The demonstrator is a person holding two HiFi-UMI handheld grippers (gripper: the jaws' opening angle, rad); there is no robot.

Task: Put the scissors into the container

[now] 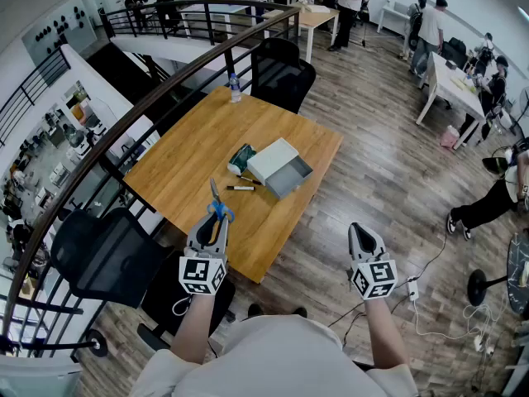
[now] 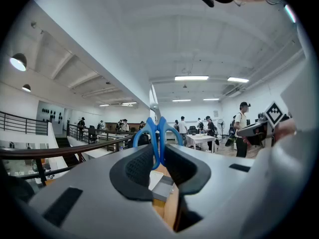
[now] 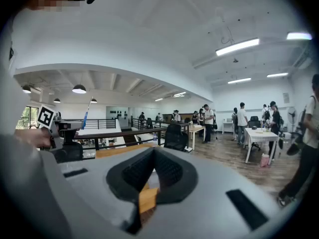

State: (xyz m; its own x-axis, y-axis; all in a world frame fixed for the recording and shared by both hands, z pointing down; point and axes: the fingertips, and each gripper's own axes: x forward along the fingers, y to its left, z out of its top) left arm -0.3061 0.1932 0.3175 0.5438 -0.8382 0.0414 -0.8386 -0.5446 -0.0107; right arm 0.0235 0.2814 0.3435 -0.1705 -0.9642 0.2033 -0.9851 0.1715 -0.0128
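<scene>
Scissors (image 1: 219, 208), blue-handled steel, clamped in left gripper (image 1: 216, 219) at lower centre, long axis pointing up-frame toward open white-and-grey box container (image 1: 279, 168) on wooden surface (image 1: 190, 151) (straight ahead, left side nearer); right gripper (image 1: 361, 236) closed, empty.

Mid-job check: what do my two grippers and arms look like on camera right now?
The left gripper and right gripper match: light grey tapering shells, with black textured pads lining the inside of the jaws. Each carries a cube of black-and-white square markers at its rear. The person wears a light short-sleeved shirt.
</scene>
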